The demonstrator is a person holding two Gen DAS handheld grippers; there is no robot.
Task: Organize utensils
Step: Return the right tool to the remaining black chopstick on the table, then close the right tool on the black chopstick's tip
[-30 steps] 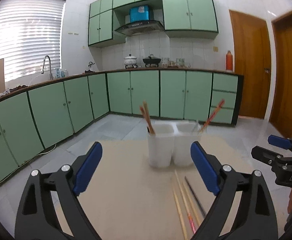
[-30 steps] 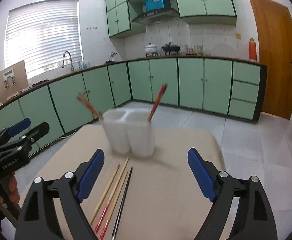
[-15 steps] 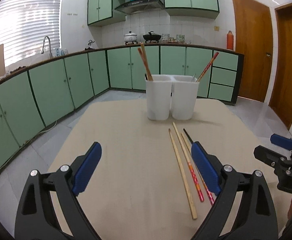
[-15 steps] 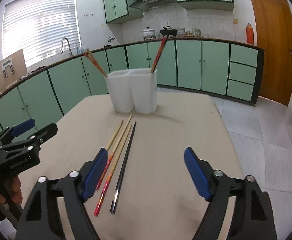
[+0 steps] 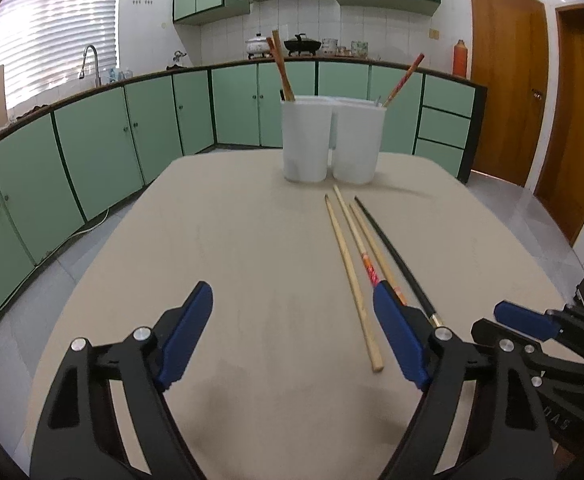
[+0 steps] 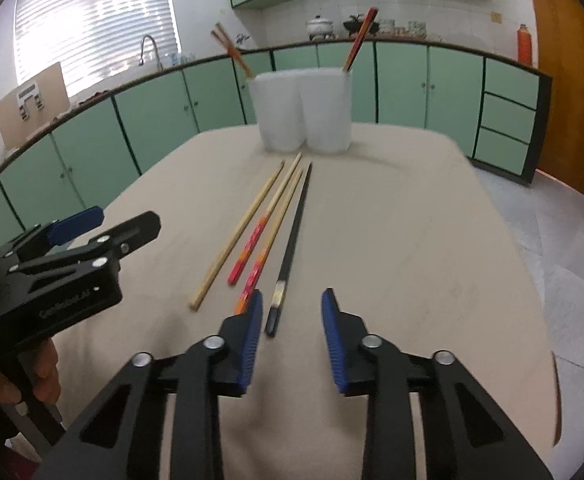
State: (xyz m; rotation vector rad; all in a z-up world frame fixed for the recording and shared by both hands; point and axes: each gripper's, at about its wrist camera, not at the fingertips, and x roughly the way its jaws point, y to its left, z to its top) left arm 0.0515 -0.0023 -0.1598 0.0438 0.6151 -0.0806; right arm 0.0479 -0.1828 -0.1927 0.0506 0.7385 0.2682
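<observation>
The left gripper (image 5: 292,336), black with blue pads, hovers above the near left part of the beige table (image 5: 232,248) with its jaws spread wide and nothing between them. Toward the table's far edge stands a white plastic two-compartment holder (image 5: 333,140); brown wooden chopsticks (image 5: 282,68) lean in its left compartment and a red-patterned chopstick (image 5: 403,80) in its right. On the table in front of the holder lie four loose sticks side by side: a plain wooden chopstick (image 6: 240,232), two pale chopsticks with red-orange ends (image 6: 268,224), and a black chopstick (image 6: 292,244). The right gripper (image 6: 292,320) hangs over the black chopstick's near end, jaws partly apart, gripping nothing.
</observation>
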